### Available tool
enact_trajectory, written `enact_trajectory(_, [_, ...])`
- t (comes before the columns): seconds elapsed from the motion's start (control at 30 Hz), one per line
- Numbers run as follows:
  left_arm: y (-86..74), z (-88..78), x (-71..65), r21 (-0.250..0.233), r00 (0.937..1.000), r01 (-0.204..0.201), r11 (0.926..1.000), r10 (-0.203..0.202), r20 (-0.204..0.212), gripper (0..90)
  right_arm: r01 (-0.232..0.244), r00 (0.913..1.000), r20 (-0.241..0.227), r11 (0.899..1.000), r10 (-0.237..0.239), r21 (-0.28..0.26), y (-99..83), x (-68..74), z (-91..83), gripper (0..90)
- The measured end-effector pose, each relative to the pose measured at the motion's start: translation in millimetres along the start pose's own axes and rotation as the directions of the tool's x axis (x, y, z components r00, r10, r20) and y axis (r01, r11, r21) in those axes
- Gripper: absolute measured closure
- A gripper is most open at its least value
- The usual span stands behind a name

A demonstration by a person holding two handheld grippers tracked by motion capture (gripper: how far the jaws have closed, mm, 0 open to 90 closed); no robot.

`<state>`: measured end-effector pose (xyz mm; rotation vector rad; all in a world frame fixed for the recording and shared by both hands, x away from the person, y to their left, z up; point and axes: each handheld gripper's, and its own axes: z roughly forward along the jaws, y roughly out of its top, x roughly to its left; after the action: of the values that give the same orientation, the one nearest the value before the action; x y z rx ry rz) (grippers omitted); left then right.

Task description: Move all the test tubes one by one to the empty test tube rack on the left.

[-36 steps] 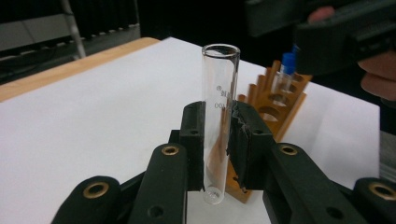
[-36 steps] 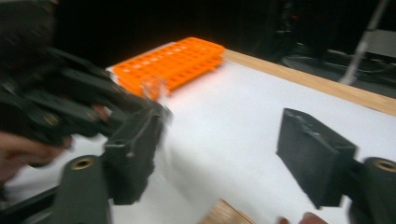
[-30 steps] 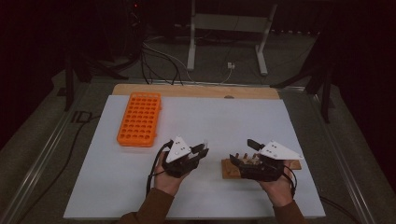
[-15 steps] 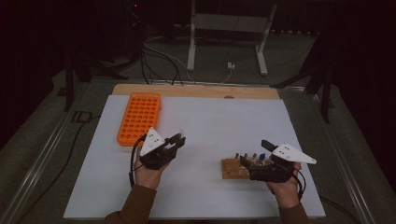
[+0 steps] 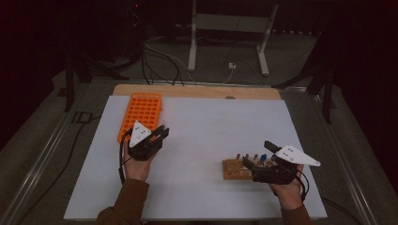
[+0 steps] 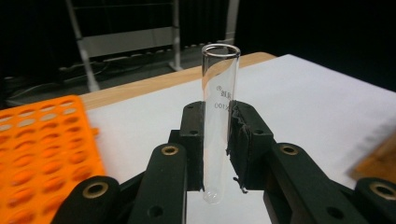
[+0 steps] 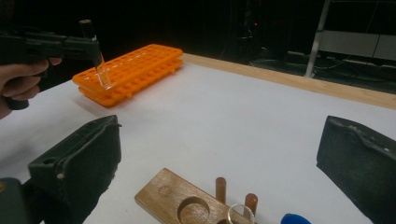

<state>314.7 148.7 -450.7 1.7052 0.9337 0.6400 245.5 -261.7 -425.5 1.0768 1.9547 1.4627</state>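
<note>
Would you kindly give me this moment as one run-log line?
left tool: shut on glass test tube | beside orange rack | right tool: open above wooden block

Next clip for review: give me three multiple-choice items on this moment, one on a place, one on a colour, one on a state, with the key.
1. Where does the rack lie on the white table?
A. far left part
B. near right corner
C. centre

2. What colour is the rack?
A. blue
B. orange
C. green

3. How do the right claw jaws stand?
A. shut on a tube
B. shut on nothing
C. wide open

Key: 1 A, the high view shows it by the left claw. 2 B, orange in every view. 3 C, the pads stand far apart over the wooden block, gripping nothing, while the left claw holds the glass tube.
</note>
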Motion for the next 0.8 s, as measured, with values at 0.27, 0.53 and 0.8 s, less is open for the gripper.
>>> enact_trajectory(0.27, [-6.4, 1.3, 19.0, 0.019, 0.996, 0.02, 0.9996, -0.018, -0.088, 76.5, -0.006, 0.9999, -0.01, 1.0, 0.006, -0.009, 0.9, 1.4, -0.5, 0.1])
enact_trajectory(0.53, [-16.8, -1.1, 35.6, 0.039, 0.9815, 0.069, 0.9968, -0.061, -0.182, 76.5, -0.007, 0.9999, -0.014, 1.0, 0.006, -0.009, 0.3, 0.9, -0.1, 0.1])
enact_trajectory(0.8, [-24.9, -0.6, 39.5, 0.079, 0.9731, 0.066, 0.9946, -0.047, -0.226, 76.3, 0.0, 0.9998, -0.02, 1.0, 0.0, -0.001, -0.5, 2.9, 1.7, 0.1])
